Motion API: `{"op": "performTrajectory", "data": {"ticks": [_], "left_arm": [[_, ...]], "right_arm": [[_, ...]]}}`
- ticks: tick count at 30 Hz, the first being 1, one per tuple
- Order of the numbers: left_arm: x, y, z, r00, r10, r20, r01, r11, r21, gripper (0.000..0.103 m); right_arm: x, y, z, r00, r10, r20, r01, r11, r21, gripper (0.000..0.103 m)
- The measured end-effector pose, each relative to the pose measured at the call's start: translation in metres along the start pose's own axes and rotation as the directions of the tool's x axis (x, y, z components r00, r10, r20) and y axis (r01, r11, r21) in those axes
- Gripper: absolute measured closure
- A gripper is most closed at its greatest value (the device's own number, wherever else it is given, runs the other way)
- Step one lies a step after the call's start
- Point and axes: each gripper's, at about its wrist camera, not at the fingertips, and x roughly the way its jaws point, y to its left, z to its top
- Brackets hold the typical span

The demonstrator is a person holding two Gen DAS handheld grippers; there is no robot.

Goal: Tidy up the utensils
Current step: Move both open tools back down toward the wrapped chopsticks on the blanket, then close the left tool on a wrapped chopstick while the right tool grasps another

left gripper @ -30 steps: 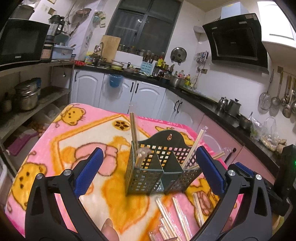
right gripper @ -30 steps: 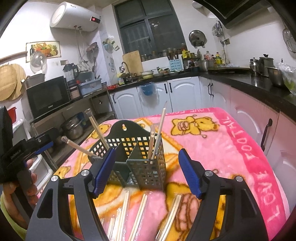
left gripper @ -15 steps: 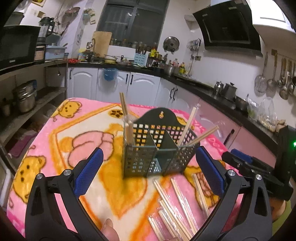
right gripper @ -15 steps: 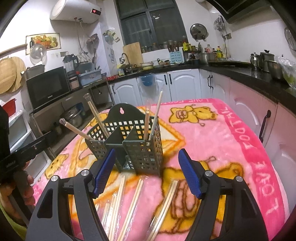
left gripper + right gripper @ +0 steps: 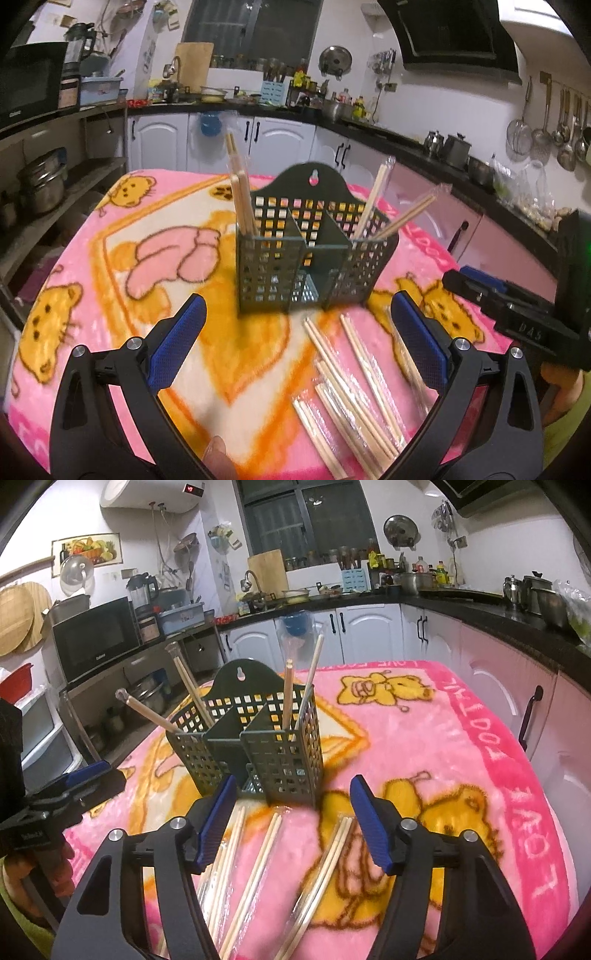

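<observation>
A kitchen of white cabinets (image 5: pixel 373 627) and a black countertop (image 5: pixel 480 605) rings the table under a pink fleece blanket with yellow bear prints (image 5: pixel 110 280), whose far and right edges lie in view with bare cloth on both sides. On it the dark green perforated plastic utensil caddy (image 5: pixel 306 254) stands upright, holding wooden chopsticks (image 5: pixel 242 199) in its two outer compartments, while more pairs, seemingly plastic-wrapped, lie loose (image 5: pixel 351 384) just before it. The left gripper (image 5: pixel 295 339) and right gripper (image 5: pixel 291 819) hover near the loose pairs, blue pads spread wide, holding nothing.
</observation>
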Motion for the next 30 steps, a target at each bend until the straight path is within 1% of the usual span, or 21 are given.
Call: {"op": "performTrajectory", "data": {"ticks": [4, 6, 10, 12, 13, 15, 17, 19, 21, 24, 30], "left_arm": [[0.009, -0.001, -0.011, 0.999, -0.004, -0.043, 0.004, 1.0, -0.003, 0.012], [0.012, -0.001, -0.016, 0.998, -0.004, -0.059, 0.004, 1.0, -0.001, 0.018], [0.02, -0.003, -0.027, 0.994, -0.021, -0.111, 0.021, 1.0, 0.001, 0.027], [0.024, -0.004, -0.032, 0.99, -0.034, -0.139, 0.034, 0.999, -0.001, 0.035], [0.025, -0.004, -0.034, 0.988, -0.038, -0.149, 0.038, 0.999, -0.003, 0.037], [0.029, -0.004, -0.039, 0.983, -0.049, -0.176, 0.048, 0.999, -0.008, 0.048], [0.031, -0.004, -0.044, 0.979, -0.063, -0.195, 0.062, 0.998, -0.011, 0.055], [0.034, -0.004, -0.048, 0.971, -0.087, -0.223, 0.084, 0.996, -0.022, 0.058], [0.037, -0.005, -0.051, 0.965, -0.1, -0.243, 0.097, 0.995, -0.026, 0.063], [0.042, -0.005, -0.056, 0.956, -0.114, -0.27, 0.109, 0.993, -0.033, 0.066], [0.047, -0.004, -0.064, 0.944, -0.121, -0.308, 0.116, 0.993, -0.034, 0.066]], "right_arm": [[0.004, 0.001, -0.003, 1.0, 0.004, -0.022, -0.004, 1.0, -0.002, 0.051], [0.006, 0.002, -0.005, 0.999, 0.01, -0.032, -0.01, 1.0, -0.005, 0.053], [0.009, 0.004, -0.007, 0.999, 0.018, -0.048, -0.019, 1.0, -0.012, 0.057], [0.012, 0.005, -0.008, 0.998, 0.022, -0.057, -0.023, 1.0, -0.014, 0.058], [0.012, 0.005, -0.008, 0.998, 0.023, -0.06, -0.024, 1.0, -0.015, 0.058], [0.015, 0.005, -0.01, 0.997, 0.027, -0.07, -0.028, 1.0, -0.014, 0.058], [0.017, 0.005, -0.011, 0.996, 0.029, -0.079, -0.03, 0.999, -0.012, 0.058], [0.021, 0.005, -0.013, 0.996, 0.03, -0.09, -0.031, 0.999, -0.011, 0.058], [0.023, 0.005, -0.014, 0.995, 0.03, -0.098, -0.032, 0.999, -0.01, 0.058], [0.026, 0.005, -0.016, 0.993, 0.031, -0.112, -0.032, 0.999, -0.011, 0.058], [0.036, 0.006, -0.02, 0.989, 0.034, -0.147, -0.037, 0.999, -0.015, 0.059]]}}
